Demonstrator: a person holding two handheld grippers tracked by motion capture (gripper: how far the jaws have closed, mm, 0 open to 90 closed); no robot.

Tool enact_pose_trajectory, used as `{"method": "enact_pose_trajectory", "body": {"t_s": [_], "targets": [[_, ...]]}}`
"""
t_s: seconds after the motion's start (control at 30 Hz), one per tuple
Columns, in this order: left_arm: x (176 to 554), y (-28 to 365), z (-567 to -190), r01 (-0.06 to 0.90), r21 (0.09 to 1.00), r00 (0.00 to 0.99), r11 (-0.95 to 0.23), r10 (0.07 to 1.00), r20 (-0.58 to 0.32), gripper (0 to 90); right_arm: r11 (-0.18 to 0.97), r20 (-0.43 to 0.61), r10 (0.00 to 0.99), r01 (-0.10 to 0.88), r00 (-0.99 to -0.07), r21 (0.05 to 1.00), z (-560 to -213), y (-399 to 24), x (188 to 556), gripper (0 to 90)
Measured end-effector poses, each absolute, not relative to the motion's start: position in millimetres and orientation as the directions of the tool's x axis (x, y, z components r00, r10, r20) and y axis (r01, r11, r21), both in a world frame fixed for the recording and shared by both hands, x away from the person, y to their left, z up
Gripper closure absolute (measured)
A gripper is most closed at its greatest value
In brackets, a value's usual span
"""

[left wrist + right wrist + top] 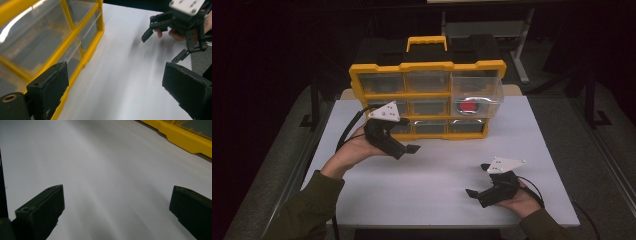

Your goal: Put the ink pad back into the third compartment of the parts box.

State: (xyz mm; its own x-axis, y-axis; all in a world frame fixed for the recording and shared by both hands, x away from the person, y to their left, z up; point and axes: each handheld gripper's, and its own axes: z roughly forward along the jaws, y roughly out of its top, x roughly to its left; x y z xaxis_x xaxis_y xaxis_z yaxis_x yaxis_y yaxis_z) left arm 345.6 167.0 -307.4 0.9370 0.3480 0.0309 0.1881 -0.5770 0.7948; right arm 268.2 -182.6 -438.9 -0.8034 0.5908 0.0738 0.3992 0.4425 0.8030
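A yellow organizer (427, 65) with clear drawers stands upright at the back of the white table (437, 200). Its middle right drawer (484, 95) sticks out a little and holds a red object (468, 106). My left gripper (407, 137) hovers just in front of the organizer's lower left corner, jaws open and empty. In the left gripper view my left gripper (115, 82) frames bare table, with the organizer (82, 27) close on its left. My right gripper (478, 180) rests near the front right, open, pointing left. In the right gripper view my right gripper (116, 205) has nothing between its jaws.
The person's forearms in olive sleeves (307, 210) come in from the bottom. The organizer's yellow base (180, 138) runs along the top right of the right gripper view. The right gripper (162, 47) shows across the table in the left gripper view. Dark floor surrounds the table.
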Motion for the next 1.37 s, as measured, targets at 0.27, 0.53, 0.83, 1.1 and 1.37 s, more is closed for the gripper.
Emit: {"method": "enact_pose_trajectory", "body": {"t_s": [0.27,0.53,0.83,1.1,1.37], "targets": [[332.4,186.9,-339.9,0.219,0.802,0.913,-0.556,0.406,0.032,1.2,0.443,0.074,0.591,0.400,-0.803,0.802,-439.0,-182.8,268.1,0.0],[319.7,210.3,-370.3,0.256,0.807,0.896,-0.532,0.443,0.008,0.0,0.441,0.076,0.594,0.403,-0.801,0.802,-439.1,-182.8,268.4,0.0],[303.5,235.2,-402.3,0.291,0.824,0.879,-0.487,0.476,-0.029,0.0,0.437,0.079,0.596,0.405,-0.799,0.803,-439.2,-183.2,268.8,0.0],[291.7,254.6,-424.4,0.313,0.824,0.862,-0.472,0.506,-0.038,0.0,0.438,0.078,0.596,0.405,-0.799,0.802,-439.3,-183.0,268.6,0.0],[286.9,259.6,-438.5,0.335,0.800,0.855,-0.498,0.518,-0.036,0.0,0.453,0.077,0.602,0.419,-0.795,0.787,-443.0,-181.8,268.4,0.0]]}}
